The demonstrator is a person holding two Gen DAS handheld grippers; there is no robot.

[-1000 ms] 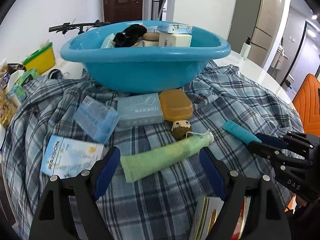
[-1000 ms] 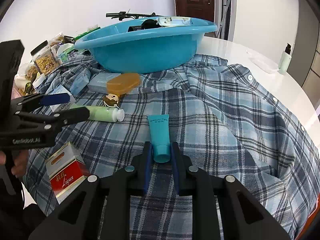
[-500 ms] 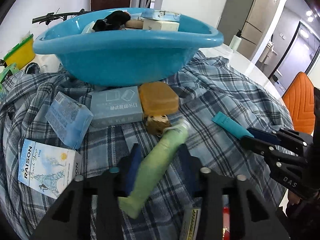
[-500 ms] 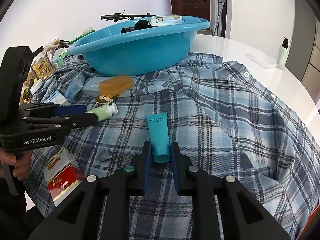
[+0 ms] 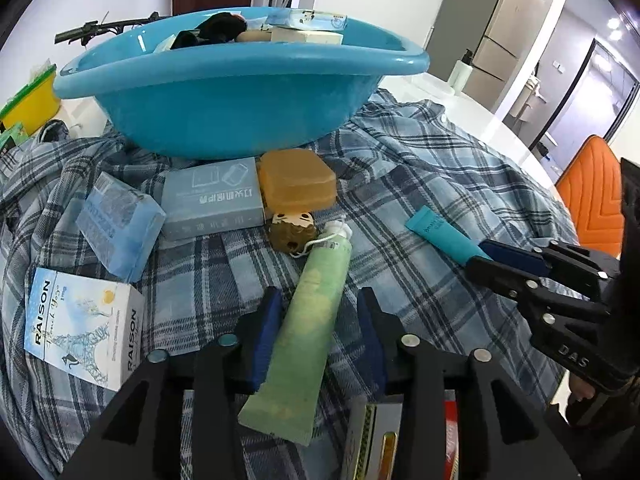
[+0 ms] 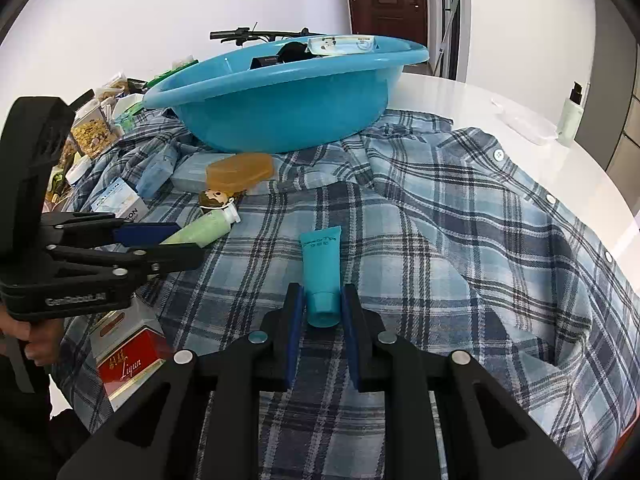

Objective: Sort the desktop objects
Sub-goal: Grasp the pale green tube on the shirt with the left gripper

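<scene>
Left wrist view only: the left gripper [image 5: 320, 332] straddling the green tube [image 5: 308, 328], jaws easing open slightly, blue pads [image 5: 266, 332] right at the tube's sides; whether they actually press on it, can't tell. The tube runs diagonally, crimped flat end toward the camera, white cap up by the small doll-head figure [image 5: 292, 230], a thin string across its cap end. Also clear here: RAISON box [image 5: 80, 328], pale blue pack [image 5: 120, 224], grey box [image 5: 214, 198] and amber soap case [image 5: 296, 180] sitting touching, just in front of the blue basin [image 5: 240, 92], which holds boxes and a dark item. Orange chair [image 5: 592, 200] at right edge. Right wrist view only: the right gripper [image 6: 324, 312] clamped tight on the teal tube [image 6: 322, 276] at its cap end, the tube's flat printed end pointing away toward the basin, body lying on the plaid shirt [image 6: 460, 240]. This view also shows the shirt's button placket, the white table [image 6: 500, 120] beyond it, a pale bottle at far right, jars of snacks at left, and a red-and-white Liqun carton [image 6: 128, 364] near the left gripper's handle with a hand [image 6: 36, 348] on it. From the left view the teal tube shows side-on, right of the green one and well apart from it.
</scene>
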